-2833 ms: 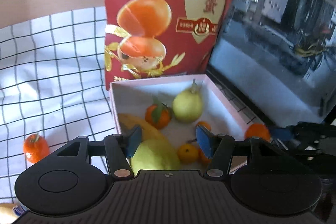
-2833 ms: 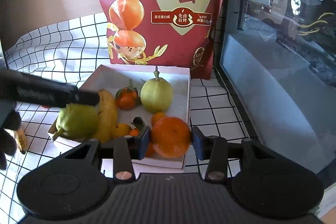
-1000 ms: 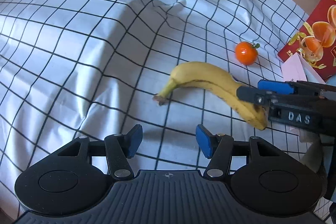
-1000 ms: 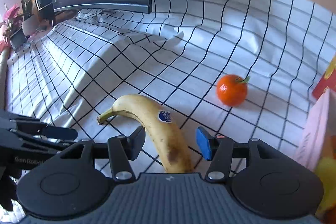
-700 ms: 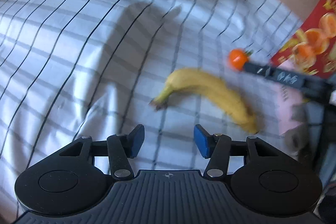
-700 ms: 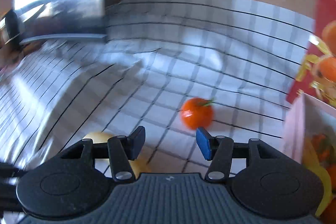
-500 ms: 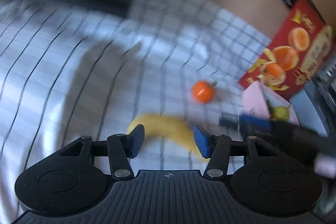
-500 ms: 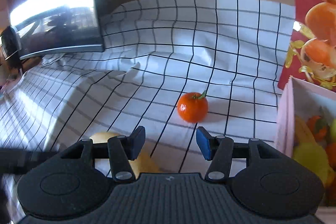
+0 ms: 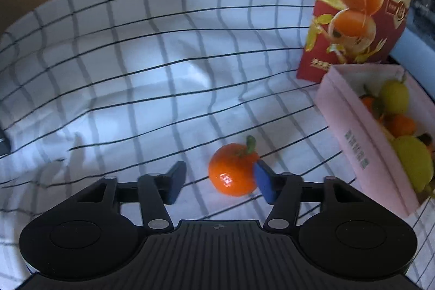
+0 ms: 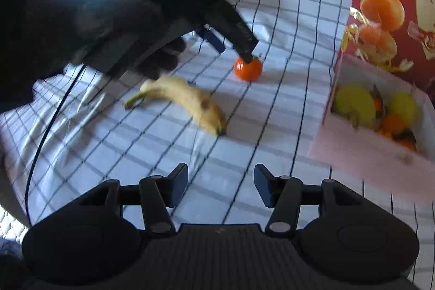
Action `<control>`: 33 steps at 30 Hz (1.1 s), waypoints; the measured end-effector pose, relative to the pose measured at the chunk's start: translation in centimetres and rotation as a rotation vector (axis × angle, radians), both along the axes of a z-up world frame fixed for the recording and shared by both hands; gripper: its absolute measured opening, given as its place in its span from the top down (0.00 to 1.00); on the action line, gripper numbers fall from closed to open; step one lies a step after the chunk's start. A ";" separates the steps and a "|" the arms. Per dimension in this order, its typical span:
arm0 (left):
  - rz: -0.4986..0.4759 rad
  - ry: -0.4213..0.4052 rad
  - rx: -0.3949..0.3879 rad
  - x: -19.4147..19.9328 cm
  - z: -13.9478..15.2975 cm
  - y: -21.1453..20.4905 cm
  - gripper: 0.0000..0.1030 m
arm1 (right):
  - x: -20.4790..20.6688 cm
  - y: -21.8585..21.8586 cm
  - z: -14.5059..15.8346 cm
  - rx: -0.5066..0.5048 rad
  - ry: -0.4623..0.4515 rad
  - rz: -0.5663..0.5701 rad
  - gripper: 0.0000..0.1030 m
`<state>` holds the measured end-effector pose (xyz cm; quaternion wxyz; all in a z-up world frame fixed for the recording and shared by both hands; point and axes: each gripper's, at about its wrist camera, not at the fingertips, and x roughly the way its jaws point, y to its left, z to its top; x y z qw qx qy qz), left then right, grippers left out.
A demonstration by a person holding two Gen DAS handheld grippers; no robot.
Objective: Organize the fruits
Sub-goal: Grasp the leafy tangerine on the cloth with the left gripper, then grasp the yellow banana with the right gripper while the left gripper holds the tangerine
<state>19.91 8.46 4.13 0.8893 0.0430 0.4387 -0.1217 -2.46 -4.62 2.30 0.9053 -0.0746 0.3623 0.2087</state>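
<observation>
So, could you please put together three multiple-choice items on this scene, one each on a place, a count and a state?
1. Where does the banana lie?
A. on the checked cloth
B. in the pink box
C. between the right gripper's fingers

2. How many fruits lie loose on the cloth?
A. one
B. two
C. four

3. How is the left gripper?
A. shut on the banana
B. open around the tangerine
C. inside the box

Key: 1 A, it lies on the cloth outside the box; 2 B, banana and tangerine; 3 B, its left finger stands clear of the fruit.
</observation>
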 end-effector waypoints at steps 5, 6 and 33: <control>-0.048 0.026 0.004 1.3 -0.5 -1.8 0.40 | -0.7 -1.7 -0.9 0.015 0.038 -0.064 0.48; -0.051 0.039 0.014 1.5 -0.8 -2.2 0.41 | -0.7 -2.1 -0.8 0.016 0.039 -0.077 0.48; 0.188 -0.038 -0.205 -10.7 2.2 3.5 0.47 | -1.0 -4.9 -2.5 0.012 0.105 -0.083 0.47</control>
